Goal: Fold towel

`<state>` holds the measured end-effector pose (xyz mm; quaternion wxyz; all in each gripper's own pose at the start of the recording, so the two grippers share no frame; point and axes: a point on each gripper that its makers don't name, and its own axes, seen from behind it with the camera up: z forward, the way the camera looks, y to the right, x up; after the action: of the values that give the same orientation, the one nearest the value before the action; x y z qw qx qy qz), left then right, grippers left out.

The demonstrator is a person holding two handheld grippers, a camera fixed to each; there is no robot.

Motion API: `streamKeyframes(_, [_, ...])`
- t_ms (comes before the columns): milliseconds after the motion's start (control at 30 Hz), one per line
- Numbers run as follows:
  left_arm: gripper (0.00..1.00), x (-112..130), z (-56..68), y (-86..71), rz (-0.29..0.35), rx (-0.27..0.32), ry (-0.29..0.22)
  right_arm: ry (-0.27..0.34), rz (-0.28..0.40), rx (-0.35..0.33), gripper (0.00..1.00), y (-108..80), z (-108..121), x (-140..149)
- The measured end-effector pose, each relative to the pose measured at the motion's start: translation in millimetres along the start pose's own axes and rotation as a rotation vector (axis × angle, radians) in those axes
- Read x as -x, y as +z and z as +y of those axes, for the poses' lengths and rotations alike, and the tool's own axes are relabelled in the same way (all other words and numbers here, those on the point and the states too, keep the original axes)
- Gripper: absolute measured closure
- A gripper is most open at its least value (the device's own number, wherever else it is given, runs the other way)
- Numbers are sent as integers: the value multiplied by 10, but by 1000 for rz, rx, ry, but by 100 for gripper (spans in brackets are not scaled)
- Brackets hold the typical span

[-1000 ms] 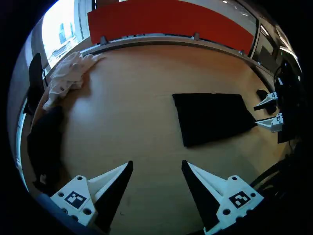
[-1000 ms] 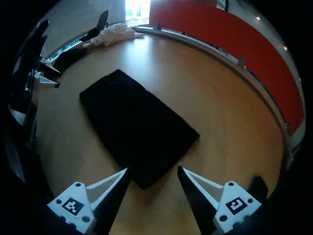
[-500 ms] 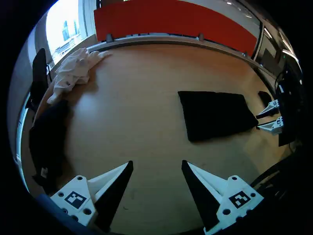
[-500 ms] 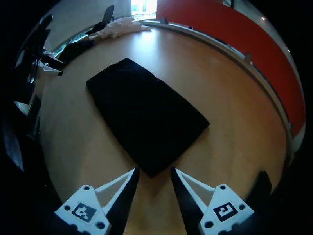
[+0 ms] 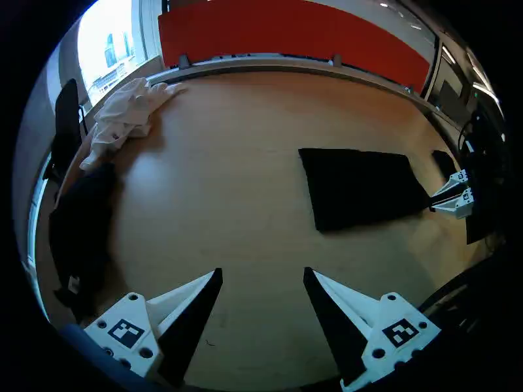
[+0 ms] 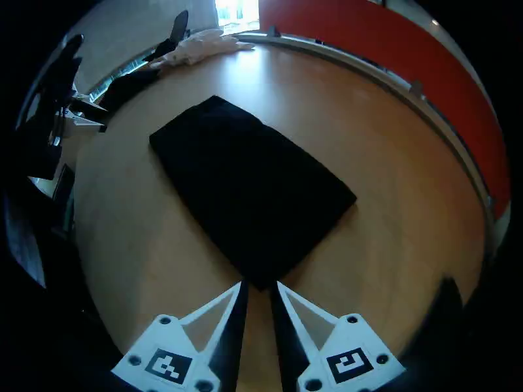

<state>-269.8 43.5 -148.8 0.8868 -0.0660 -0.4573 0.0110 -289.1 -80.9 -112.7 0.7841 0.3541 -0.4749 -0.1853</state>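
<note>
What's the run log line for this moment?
black towel: flat on table | right gripper: fingers close-set at near corner, grip unconfirmed | left gripper: open, away from towel

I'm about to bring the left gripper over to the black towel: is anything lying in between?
Nothing visible does. Only bare wooden tabletop lies between the left gripper and the flat black towel. The crumpled white cloth lies well off to the other side.
</note>
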Motion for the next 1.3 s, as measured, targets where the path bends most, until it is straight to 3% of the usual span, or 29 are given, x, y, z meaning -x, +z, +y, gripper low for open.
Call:
streamKeyframes(200, [8, 0, -2, -5, -1, -1, 7, 3, -5, 0, 95, 12, 13, 10])
streamKeyframes(500, [8, -4, 6, -4, 1, 3, 10, 0, 18, 21, 95, -25, 65, -93])
streamKeyframes(1300, [8, -90, 1, 34, 13, 6, 22, -91, 127, 143, 95, -778, 379, -737])
